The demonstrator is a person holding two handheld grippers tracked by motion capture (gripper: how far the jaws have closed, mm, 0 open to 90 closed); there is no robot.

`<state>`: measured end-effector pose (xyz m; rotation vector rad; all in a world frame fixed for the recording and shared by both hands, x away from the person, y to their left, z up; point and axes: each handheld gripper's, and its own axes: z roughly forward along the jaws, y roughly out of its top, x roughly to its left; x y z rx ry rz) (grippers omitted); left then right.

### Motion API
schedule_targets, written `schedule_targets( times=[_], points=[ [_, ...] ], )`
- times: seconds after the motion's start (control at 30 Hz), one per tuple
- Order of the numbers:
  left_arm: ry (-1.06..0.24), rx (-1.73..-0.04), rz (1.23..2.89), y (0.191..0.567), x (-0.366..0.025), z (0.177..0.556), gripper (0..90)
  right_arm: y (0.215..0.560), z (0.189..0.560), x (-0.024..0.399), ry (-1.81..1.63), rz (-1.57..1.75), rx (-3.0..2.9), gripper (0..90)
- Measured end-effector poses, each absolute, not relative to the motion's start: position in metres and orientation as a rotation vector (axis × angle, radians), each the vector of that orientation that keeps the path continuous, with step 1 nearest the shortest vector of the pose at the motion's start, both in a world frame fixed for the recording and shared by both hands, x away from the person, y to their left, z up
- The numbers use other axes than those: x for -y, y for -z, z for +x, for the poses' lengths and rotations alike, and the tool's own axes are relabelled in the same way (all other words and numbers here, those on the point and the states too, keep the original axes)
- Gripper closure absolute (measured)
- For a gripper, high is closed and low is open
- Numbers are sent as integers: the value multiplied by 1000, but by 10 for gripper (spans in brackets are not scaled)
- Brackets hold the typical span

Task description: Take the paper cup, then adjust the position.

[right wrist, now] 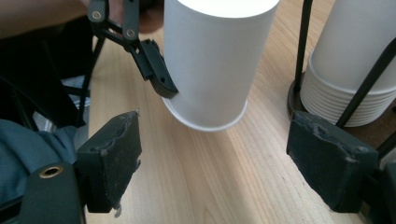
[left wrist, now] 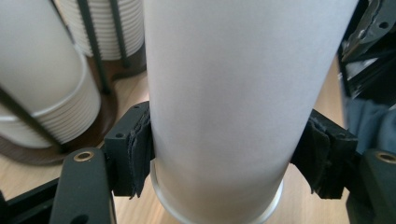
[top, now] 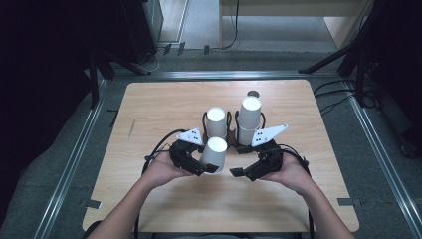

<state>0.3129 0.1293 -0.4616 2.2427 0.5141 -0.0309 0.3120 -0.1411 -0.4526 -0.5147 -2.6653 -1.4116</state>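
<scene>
A white paper cup (top: 215, 154) is upside down, rim toward the wooden table (top: 149, 109), and slightly tilted. My left gripper (top: 206, 167) is shut on it, with the pads (left wrist: 137, 154) pressing both sides of the cup (left wrist: 229, 93) just above the rim. My right gripper (top: 239, 173) is to the right of the cup, open with nothing between its jaws. In the right gripper view, the cup (right wrist: 210, 60) is ahead of the right gripper (right wrist: 212, 168), and a finger (right wrist: 156, 70) of the left gripper lies against its side.
Two stacks of white cups (top: 217, 122) (top: 249, 117) stand upside down in dark wire holders just behind the grippers, close to the held cup. A small grey round object (top: 253, 93) sits behind the right stack. Bare wood lies to either side.
</scene>
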Motion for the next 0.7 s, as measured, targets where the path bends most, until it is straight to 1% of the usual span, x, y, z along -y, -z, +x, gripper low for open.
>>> schedule_targets(
  times=[0.23,0.4,0.7],
  points=[
    [6,-469,2352,459,-126,315,285,458,314,138,1378,-498,2698,182],
    [-28,-427,2440,459,-122,318,283,461,316,135,1384,-489,2712,201],
    [-15,-325,2572,452,-107,327,282,462,318,132,1411,-461,2720,227]
  ],
)
